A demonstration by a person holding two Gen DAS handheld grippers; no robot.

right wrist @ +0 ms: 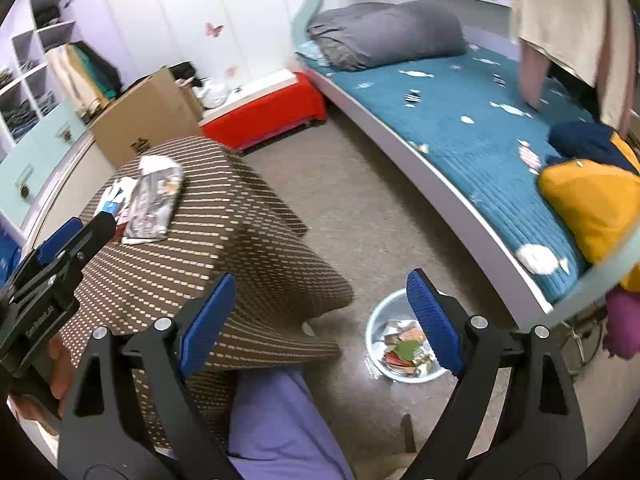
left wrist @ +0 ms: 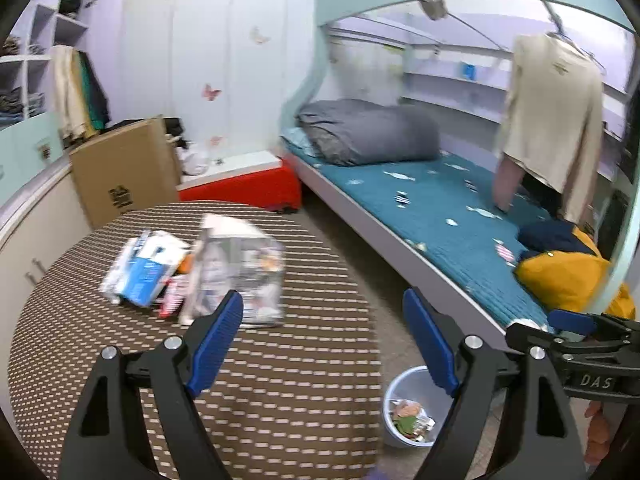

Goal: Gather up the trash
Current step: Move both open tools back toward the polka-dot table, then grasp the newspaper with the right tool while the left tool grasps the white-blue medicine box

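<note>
A pile of trash lies on the round table [left wrist: 280, 380] with the brown striped cloth: a blue-and-white carton [left wrist: 144, 268] and a grey printed packet [left wrist: 240, 272] leaning beside it. My left gripper [left wrist: 324, 340] hovers open above the table's near right edge, short of the pile, with nothing between its fingers. On the floor to the right stands a pale bin [left wrist: 390, 432] with wrappers inside. My right gripper [right wrist: 320, 320] is open and empty above the bin [right wrist: 372, 328], between the table [right wrist: 160, 280] and the bed. The packet [right wrist: 156, 200] shows far left there.
A bed with a teal cover [left wrist: 440, 216], grey duvet and yellow cushion [left wrist: 560, 276] runs along the right. A cardboard box [left wrist: 124, 172] and a red bench [left wrist: 248, 190] stand behind the table. A person's purple-clad leg [right wrist: 280, 420] is under the right gripper.
</note>
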